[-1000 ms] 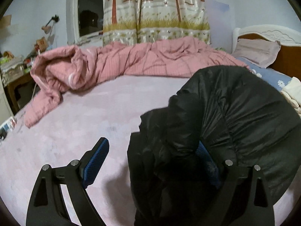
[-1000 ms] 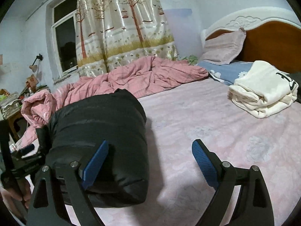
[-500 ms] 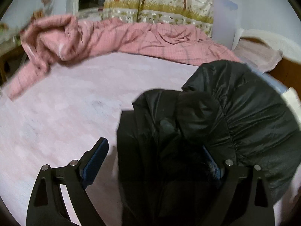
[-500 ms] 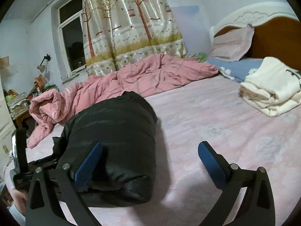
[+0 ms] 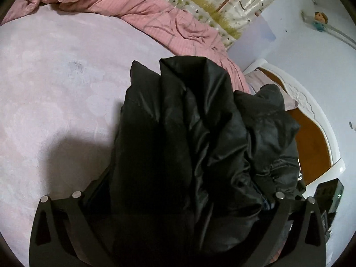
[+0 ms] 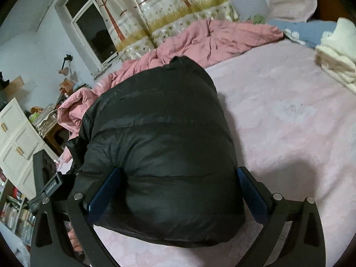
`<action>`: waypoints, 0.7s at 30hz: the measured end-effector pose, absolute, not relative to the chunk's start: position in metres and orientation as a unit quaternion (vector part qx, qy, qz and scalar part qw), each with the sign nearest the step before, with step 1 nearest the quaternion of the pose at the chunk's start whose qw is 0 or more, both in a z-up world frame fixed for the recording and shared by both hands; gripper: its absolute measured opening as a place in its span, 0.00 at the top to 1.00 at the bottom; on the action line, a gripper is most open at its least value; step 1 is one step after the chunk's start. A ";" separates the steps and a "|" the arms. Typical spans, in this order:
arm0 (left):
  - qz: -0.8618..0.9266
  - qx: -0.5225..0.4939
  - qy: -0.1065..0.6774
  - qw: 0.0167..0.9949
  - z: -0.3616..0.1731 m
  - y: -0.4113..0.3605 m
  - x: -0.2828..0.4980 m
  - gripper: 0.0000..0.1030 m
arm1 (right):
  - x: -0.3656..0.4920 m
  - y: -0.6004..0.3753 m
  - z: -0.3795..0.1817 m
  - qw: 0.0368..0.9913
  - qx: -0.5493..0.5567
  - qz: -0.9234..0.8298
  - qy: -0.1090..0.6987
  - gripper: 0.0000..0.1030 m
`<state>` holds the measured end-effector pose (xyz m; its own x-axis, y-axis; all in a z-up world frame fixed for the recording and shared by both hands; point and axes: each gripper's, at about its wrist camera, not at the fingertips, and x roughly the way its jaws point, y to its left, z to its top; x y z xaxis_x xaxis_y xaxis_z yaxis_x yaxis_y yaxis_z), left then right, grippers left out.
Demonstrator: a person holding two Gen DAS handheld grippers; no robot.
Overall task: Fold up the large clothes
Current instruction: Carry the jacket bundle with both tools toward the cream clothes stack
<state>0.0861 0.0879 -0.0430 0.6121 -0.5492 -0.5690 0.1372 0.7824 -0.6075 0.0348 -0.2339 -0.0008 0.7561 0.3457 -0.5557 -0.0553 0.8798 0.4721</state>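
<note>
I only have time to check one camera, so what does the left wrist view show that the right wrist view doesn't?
Only the left wrist view shows the jacket's rumpled, layered end and the brown headboard. Only the right wrist view shows the window, the white cabinet and folded cream clothes. Both show the black puffer jacket on the pink bedsheet, the pink quilt and the patterned curtain.

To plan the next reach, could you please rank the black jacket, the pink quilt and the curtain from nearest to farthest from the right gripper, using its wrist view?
1. Black jacket: between the right gripper's fingers.
2. Pink quilt: behind the jacket, along the bed's far edge.
3. Curtain: on the wall beyond the quilt.
</note>
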 end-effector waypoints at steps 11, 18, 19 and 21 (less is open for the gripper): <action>-0.218 -0.273 0.388 0.853 -0.040 0.088 0.086 0.30 | 0.042 -0.229 -0.003 0.914 0.213 0.116 0.325 0.30; -0.212 -0.208 0.332 0.895 -0.012 0.073 0.070 0.60 | 0.019 -0.211 0.019 0.945 0.150 0.101 0.272 0.53; -0.214 -0.197 0.320 0.902 -0.005 0.070 0.066 0.60 | 0.015 -0.211 0.024 0.948 0.148 0.099 0.265 0.54; -0.222 -0.189 0.298 0.909 0.006 0.067 0.059 0.61 | 0.006 -0.215 0.035 0.953 0.147 0.097 0.247 0.54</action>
